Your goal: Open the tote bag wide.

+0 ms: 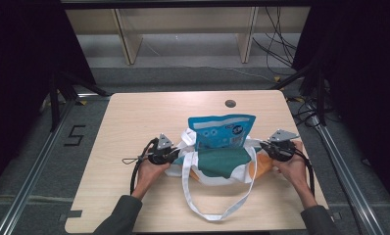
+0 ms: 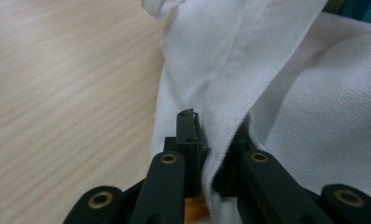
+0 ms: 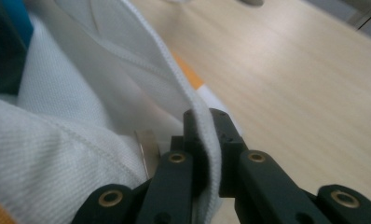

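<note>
The white tote bag [image 1: 217,169] is pinched at its rim by both the left gripper [image 1: 175,155] and the right gripper [image 1: 264,145], near the near edge of the pale wooden worktop [image 1: 134,122]; grey floor [image 1: 41,161] is seen around.

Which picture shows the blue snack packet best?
The high view: the blue packet stands upright in the white bag, its printed front showing whole. The right gripper view catches a blue sliver at its top left corner, and the left gripper view a tiny blue scrap at top right.
</note>
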The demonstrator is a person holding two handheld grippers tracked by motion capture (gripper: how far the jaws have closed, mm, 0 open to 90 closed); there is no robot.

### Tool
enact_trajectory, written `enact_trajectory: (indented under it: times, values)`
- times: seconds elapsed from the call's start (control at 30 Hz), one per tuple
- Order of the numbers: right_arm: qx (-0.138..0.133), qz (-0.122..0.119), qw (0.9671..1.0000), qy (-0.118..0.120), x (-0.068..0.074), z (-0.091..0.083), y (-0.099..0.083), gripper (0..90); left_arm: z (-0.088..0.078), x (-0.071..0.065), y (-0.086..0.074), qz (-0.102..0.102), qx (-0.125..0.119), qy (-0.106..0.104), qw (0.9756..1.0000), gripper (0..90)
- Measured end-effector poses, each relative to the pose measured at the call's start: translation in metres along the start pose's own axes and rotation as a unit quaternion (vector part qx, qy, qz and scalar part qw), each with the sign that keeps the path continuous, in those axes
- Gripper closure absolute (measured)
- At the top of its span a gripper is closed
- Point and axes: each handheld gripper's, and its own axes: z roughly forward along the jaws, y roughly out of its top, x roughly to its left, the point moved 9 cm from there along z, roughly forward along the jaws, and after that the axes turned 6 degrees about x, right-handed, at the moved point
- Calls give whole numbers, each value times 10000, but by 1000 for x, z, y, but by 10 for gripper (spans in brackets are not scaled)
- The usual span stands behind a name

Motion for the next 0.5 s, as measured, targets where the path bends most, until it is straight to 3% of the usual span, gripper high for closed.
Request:
enact_trajectory:
  times: [0.03,0.07,0.13,0.27,0.3,0.37,0.43,0.5]
  values:
    - [-7,-24,10000,-18,0,3,-1,868,0,1,0,62,1,-3,10000,826]
    - [90,79,9999,50,2,4,-4,868,0,1,0,34,-14,-27,10000,825]
    - [57,-7,9999,135,3,7,-5,868,2,1,-2,-90,-17,-71,9999,822]
    - [36,-28,10000,75,2,8,-7,869,2,1,-2,21,-11,-38,10000,818]
    - [37,3,10000,84,2,8,-7,868,1,1,-2,-88,11,-38,10000,813]
    - [73,247,9996,138,2,6,-6,828,-3,3,0,-104,55,26,9999,746]
    - [9,375,9993,-78,-6,-2,0,720,-12,8,3,-42,151,172,9997,662]
    - [-141,527,9985,-104,-12,-20,10,693,-22,8,9,-23,90,128,9999,613]
